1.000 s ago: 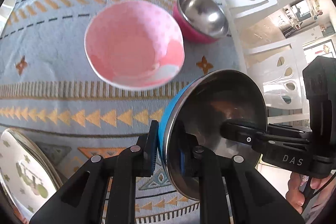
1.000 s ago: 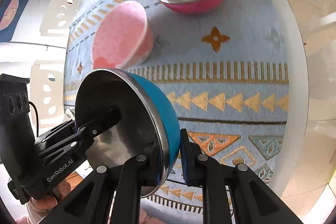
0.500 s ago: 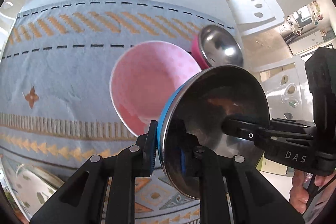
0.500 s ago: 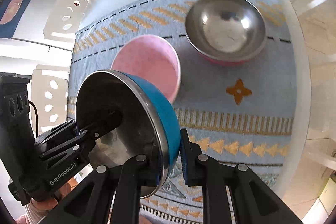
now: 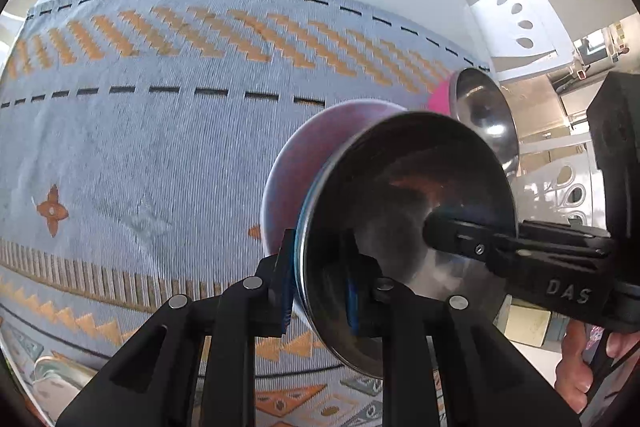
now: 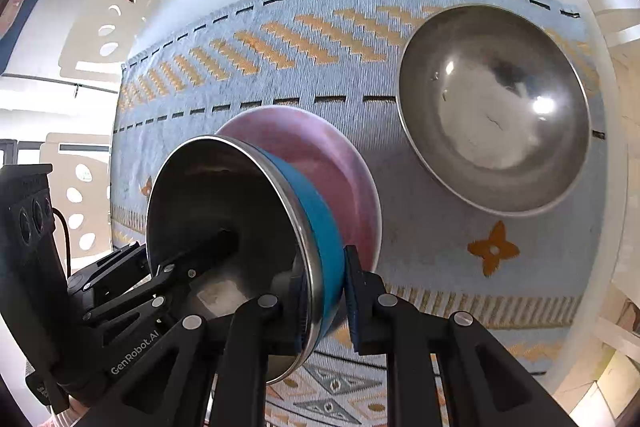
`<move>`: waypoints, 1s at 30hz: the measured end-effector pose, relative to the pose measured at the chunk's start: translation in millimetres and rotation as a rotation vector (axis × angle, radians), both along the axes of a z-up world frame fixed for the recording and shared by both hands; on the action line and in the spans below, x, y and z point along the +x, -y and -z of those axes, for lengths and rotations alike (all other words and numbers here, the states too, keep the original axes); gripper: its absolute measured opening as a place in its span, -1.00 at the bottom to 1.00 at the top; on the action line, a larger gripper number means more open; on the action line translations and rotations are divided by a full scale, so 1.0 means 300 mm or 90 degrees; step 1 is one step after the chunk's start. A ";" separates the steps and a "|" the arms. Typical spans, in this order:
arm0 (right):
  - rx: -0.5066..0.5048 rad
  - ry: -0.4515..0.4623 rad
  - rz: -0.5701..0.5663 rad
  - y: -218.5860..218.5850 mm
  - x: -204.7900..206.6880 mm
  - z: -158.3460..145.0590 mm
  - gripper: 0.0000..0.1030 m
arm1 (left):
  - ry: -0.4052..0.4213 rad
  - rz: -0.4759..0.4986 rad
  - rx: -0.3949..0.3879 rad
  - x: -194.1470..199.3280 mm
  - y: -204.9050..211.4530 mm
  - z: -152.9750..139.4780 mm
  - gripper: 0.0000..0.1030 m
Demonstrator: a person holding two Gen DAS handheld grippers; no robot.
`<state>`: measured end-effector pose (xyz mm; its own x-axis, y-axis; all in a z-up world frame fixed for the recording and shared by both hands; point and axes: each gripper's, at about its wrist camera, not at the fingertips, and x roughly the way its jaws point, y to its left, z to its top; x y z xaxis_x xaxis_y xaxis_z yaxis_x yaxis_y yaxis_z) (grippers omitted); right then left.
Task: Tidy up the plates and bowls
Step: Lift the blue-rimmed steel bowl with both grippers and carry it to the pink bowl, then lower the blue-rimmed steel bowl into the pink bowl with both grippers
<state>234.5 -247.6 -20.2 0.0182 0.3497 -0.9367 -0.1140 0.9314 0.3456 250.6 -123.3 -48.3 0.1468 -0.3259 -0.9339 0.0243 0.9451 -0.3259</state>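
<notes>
Both grippers, left gripper (image 5: 316,291) and right gripper (image 6: 324,301), clamp blue bowl (image 6: 322,227) rim inside pink bowl (image 6: 340,163).

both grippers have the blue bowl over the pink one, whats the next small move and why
Probably lower the blue bowl a little further, straight into the pink bowl. Both the left gripper and right gripper clamp its rim, and it looks lined up with the pink bowl's opening, but whether it is seated yet cannot be told.

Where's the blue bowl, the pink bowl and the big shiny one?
Blue steel-lined bowl (image 6: 320,227), right wrist view, blue outer wall.
Pink bowl (image 6: 340,163), right wrist view, inner wall behind the blue one.
Pink-sided shiny steel bowl (image 6: 496,107), right wrist view, inside bottom.
</notes>
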 end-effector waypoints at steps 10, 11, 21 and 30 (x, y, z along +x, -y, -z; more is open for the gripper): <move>0.011 0.009 0.019 0.017 0.018 0.027 -0.60 | 0.015 0.003 0.010 0.016 0.026 -0.008 -0.54; 0.016 0.006 0.021 0.021 0.017 0.026 -0.55 | 0.010 -0.003 0.005 0.015 0.021 -0.008 -0.54; 0.024 0.003 0.020 0.007 -0.012 0.002 -0.40 | 0.007 -0.028 -0.007 -0.025 -0.014 -0.032 -0.49; 0.037 0.014 0.031 0.047 -0.036 -0.042 -0.36 | 0.024 -0.036 0.006 -0.040 -0.028 -0.074 -0.49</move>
<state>223.7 -261.6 -7.5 0.0578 0.4014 -0.9141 -0.0768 0.9147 0.3968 238.6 -114.9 -26.2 0.1994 -0.3073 -0.9305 -0.0177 0.9483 -0.3169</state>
